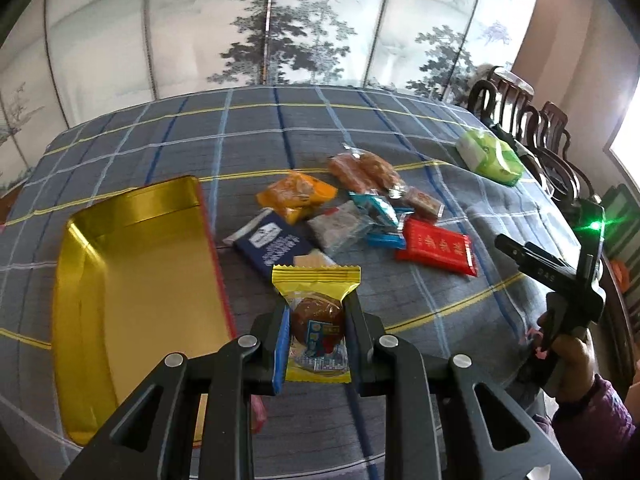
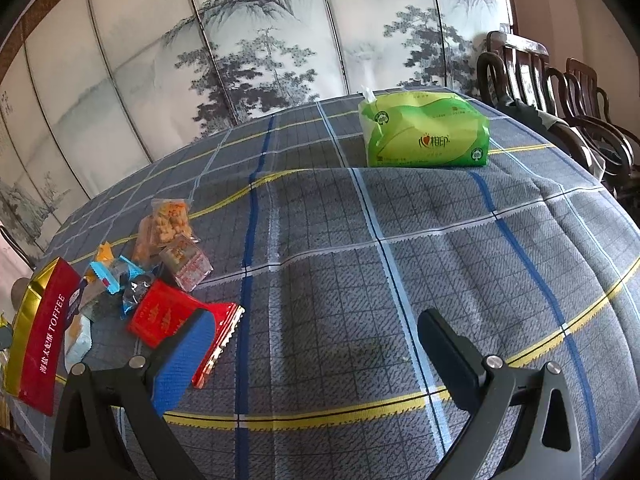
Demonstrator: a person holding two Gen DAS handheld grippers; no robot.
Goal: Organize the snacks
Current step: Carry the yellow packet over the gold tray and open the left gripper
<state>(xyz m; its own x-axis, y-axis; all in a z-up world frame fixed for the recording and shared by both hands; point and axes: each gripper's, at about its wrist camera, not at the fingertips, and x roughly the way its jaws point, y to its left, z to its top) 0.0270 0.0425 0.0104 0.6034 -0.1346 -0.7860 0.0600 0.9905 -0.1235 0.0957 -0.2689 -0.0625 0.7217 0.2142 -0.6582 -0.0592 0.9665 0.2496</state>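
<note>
My left gripper (image 1: 316, 320) is shut on a yellow-wrapped round pastry (image 1: 317, 322) and holds it above the checked tablecloth, just right of the open gold tin (image 1: 136, 280). Beyond it lies a pile of snacks: an orange pack (image 1: 296, 196), a navy pack (image 1: 272, 246), a red pack (image 1: 438, 246), teal packs (image 1: 378, 210) and clear-wrapped cakes (image 1: 364, 170). My right gripper (image 2: 316, 328) is open and empty, low over the cloth right of the pile, its left finger beside the red pack (image 2: 168, 316). The tin's red side (image 2: 44, 336) shows at the far left.
A green tissue pack (image 2: 424, 132) lies at the table's far right side; it also shows in the left wrist view (image 1: 490, 154). Dark wooden chairs (image 2: 560, 92) line the right edge. A painted folding screen (image 2: 240, 40) stands behind the table.
</note>
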